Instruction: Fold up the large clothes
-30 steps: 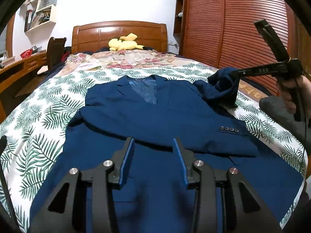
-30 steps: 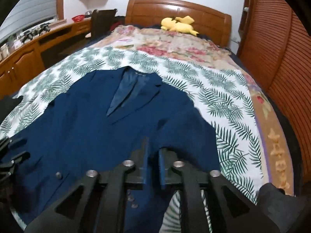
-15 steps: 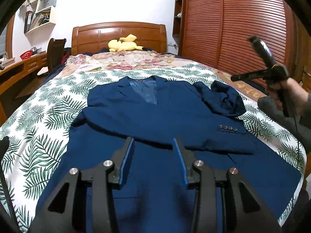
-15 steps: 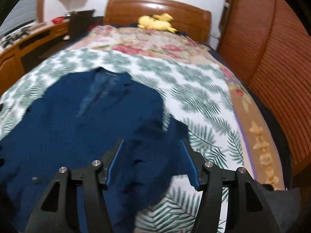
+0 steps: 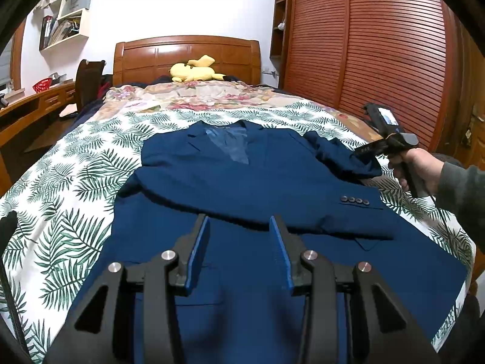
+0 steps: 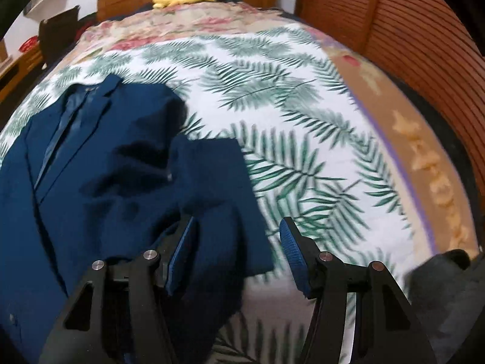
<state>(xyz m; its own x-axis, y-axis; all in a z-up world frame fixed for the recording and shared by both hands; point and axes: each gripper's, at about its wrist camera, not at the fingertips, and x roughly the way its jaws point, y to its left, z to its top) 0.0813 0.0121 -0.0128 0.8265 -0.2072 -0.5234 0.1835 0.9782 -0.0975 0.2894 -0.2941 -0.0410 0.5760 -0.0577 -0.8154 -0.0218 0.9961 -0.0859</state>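
A navy suit jacket (image 5: pixel 242 200) lies face up across the foot half of the bed (image 5: pixel 75 188), one sleeve folded across its chest, the other bunched near the bed's right edge. The right gripper (image 6: pixel 236 251), jaws just opened and empty, should regrip that sleeve's cuff (image 6: pixel 218 206) squarely and lay it flat. The left gripper (image 5: pixel 239 248) hovers part-open, empty, over the hem.

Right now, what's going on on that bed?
A person is folding a navy blue suit jacket spread on the palm-leaf bedspread. One sleeve already lies folded across the front. The right gripper has just been opening, and its jaws now stand apart over the crumpled other sleeve, gripping nothing. The left gripper hovers open above the jacket's lower half.
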